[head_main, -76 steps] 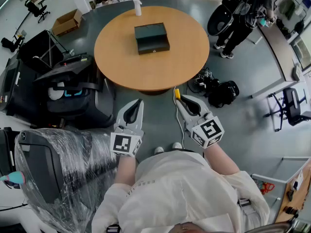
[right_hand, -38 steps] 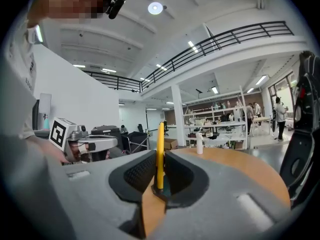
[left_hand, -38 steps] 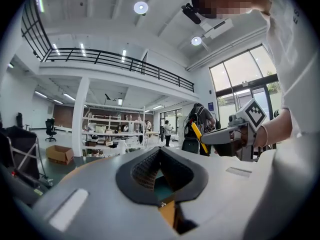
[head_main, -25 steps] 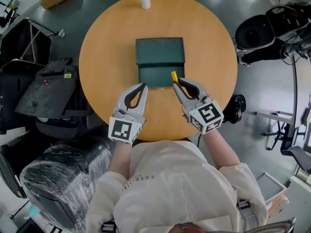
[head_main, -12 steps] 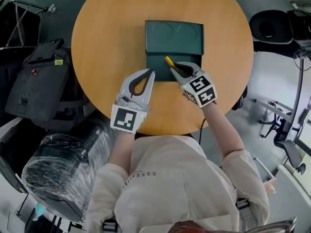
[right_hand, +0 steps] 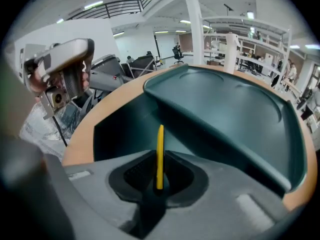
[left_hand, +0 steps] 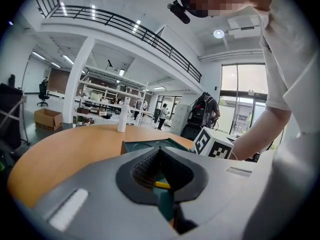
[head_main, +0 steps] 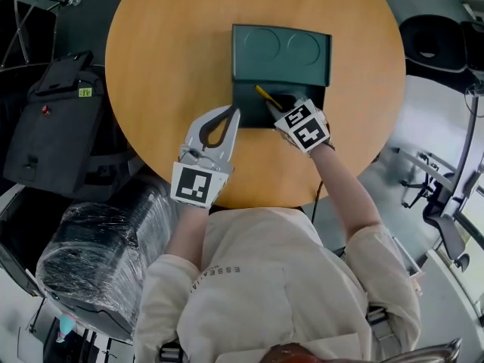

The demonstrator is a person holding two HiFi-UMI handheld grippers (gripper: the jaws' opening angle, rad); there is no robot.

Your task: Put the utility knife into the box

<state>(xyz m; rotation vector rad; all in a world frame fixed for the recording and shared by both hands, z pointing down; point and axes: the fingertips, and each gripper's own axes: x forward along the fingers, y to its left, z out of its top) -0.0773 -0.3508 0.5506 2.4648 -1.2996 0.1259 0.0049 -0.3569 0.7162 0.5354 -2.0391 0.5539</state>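
Near the near edge of the round wooden table (head_main: 166,59), the left hand-held gripper (head_main: 234,115) has its jaws closed on nothing, just left of the open dark green box (head_main: 281,51). The right hand-held gripper (head_main: 271,106) clenches the slim yellow utility knife (head_main: 262,93) over the box's open compartment. The knife's long axis points toward the table's far-left edge.

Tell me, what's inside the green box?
The box shows a bare dark green floor; the right gripper holds the yellow utility knife over it. The part under that gripper is covered.

Utility knife (head_main: 264,94) (yellow) — over open box (head_main: 281,51)
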